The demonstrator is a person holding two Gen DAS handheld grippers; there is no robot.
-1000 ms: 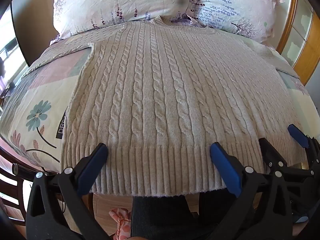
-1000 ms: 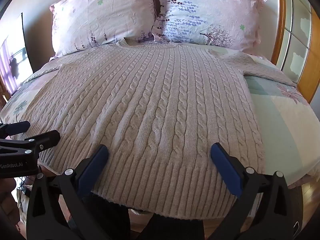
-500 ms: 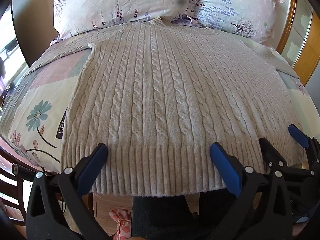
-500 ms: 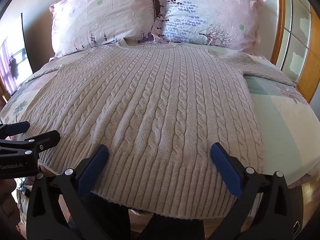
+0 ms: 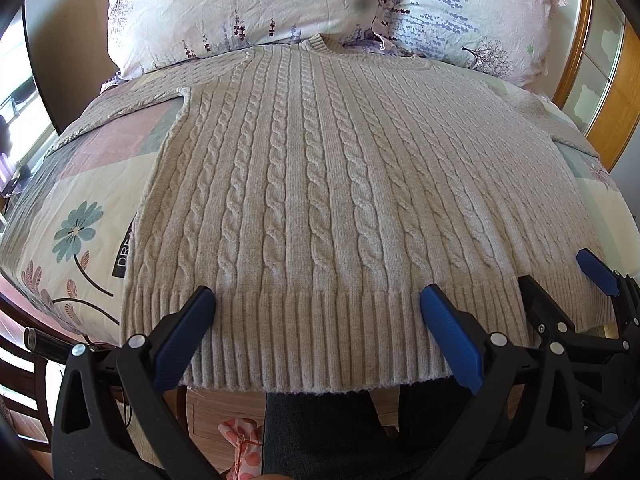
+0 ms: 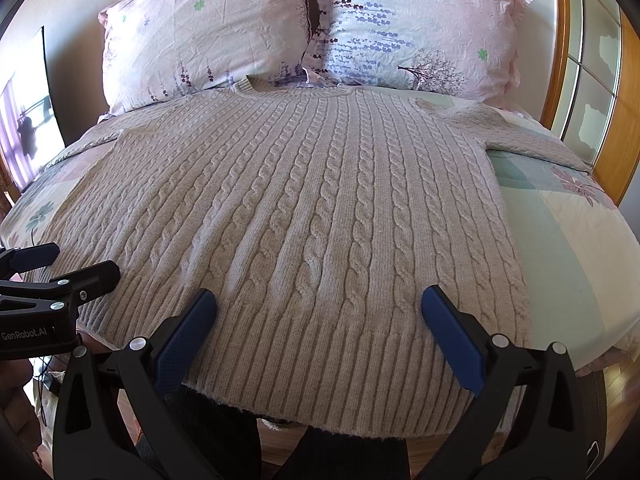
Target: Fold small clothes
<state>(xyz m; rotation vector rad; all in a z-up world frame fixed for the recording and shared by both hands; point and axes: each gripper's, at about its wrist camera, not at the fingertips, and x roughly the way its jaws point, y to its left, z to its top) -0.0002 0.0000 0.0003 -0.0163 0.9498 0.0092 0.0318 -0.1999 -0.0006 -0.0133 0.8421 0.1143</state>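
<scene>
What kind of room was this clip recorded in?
Most likely a bedroom: a cable-knit sweater lies flat on a bed with a floral quilt, and two floral pillows stand at its head beside a wooden frame.

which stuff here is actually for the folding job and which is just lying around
For the job:
cable-knit sweater
left gripper, jaws open
right gripper, jaws open

Just lying about:
two floral pillows
patchwork bedspread
polka-dot cloth on the floor
</scene>
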